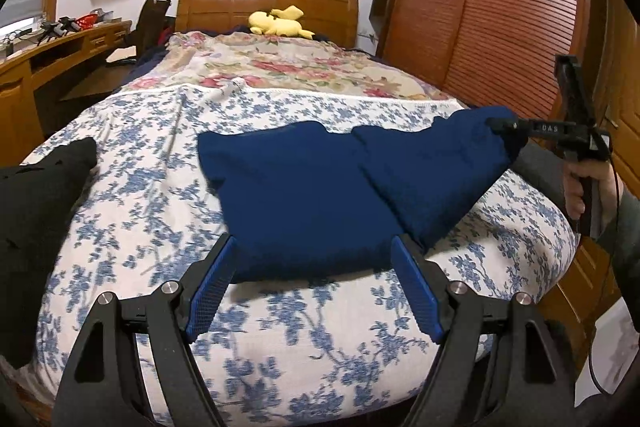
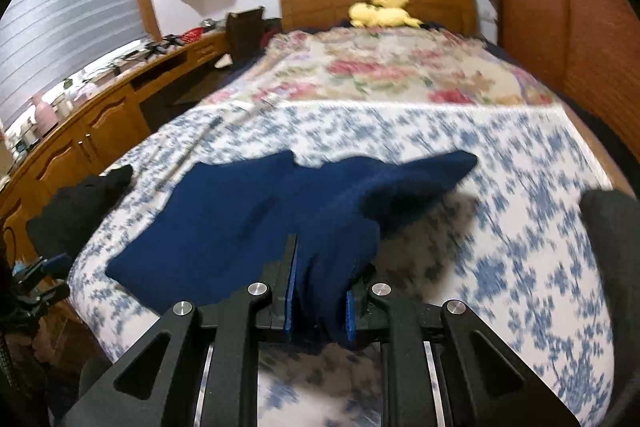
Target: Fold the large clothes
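Dark navy knit garment (image 1: 320, 187) lies mostly flat on the bed with the blue-and-white floral cover (image 1: 140, 227), just ahead of the left tongs (image 1: 316, 283), which are spread wide and grip nothing. The right tongs (image 2: 320, 291) are clenched on the garment's right-side flap, lifted off the cover. Looks early to mid fold: body seems already doubled with a centre crease, this flap not yet laid over, final folds left; a black garment (image 1: 40, 195) waits off to the left tongs' left.
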`<state>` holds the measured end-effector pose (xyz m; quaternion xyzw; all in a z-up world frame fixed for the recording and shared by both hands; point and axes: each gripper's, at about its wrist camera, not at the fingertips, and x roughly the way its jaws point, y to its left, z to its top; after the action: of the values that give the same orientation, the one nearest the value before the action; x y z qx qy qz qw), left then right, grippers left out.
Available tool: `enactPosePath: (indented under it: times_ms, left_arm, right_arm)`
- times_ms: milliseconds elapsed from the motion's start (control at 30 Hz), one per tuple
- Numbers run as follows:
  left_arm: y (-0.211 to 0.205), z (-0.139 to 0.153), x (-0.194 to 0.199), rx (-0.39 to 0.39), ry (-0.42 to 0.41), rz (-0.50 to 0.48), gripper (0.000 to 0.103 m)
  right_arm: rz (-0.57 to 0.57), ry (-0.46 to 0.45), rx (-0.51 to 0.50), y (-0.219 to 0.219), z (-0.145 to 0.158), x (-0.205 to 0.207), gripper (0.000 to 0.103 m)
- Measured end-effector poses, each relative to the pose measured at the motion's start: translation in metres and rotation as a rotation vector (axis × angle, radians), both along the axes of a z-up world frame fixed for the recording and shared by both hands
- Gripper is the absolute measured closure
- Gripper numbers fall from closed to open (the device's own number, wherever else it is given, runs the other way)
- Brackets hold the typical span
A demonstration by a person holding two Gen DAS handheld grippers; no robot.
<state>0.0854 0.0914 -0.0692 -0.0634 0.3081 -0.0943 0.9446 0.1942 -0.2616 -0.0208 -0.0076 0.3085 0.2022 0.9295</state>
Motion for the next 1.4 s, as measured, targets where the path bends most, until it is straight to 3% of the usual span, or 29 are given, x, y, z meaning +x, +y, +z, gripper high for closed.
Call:
enactPosePath:
  times_ms: [300, 500, 700, 967, 1167, 1400]
  left_arm:
    - [0.051, 0.005, -0.022, -0.009, -0.015, 0.086, 0.024]
    - [0.08, 0.001, -0.032, -0.004, 0.018, 0.153, 0.024]
    - [0.099, 0.002, -0.041, 0.015, 0.031, 0.198, 0.024]
    - [0.101, -0.002, -0.041, 0.033, 0.042, 0.204, 0.024]
    - [0.09, -0.004, -0.031, 0.031, 0.038, 0.183, 0.024]
    - [0.07, -0.005, -0.003, 0.043, 0.029, 0.141, 0.024]
  right_arm:
    - [0.229, -0.074, -0.021, 0.119, 0.023, 0.009, 0.085]
    - [0.393, -0.021, -0.058, 0.212, -0.008, 0.016, 0.085]
    - [0.455, 0.068, -0.064, 0.258, -0.051, 0.027, 0.076]
    - [0.508, 0.09, -0.066, 0.275, -0.051, 0.038, 0.05]
    - [0.512, 0.043, -0.061, 0.242, -0.042, 0.022, 0.05]
    - [0.417, 0.042, -0.136, 0.199, -0.064, 0.029, 0.05]
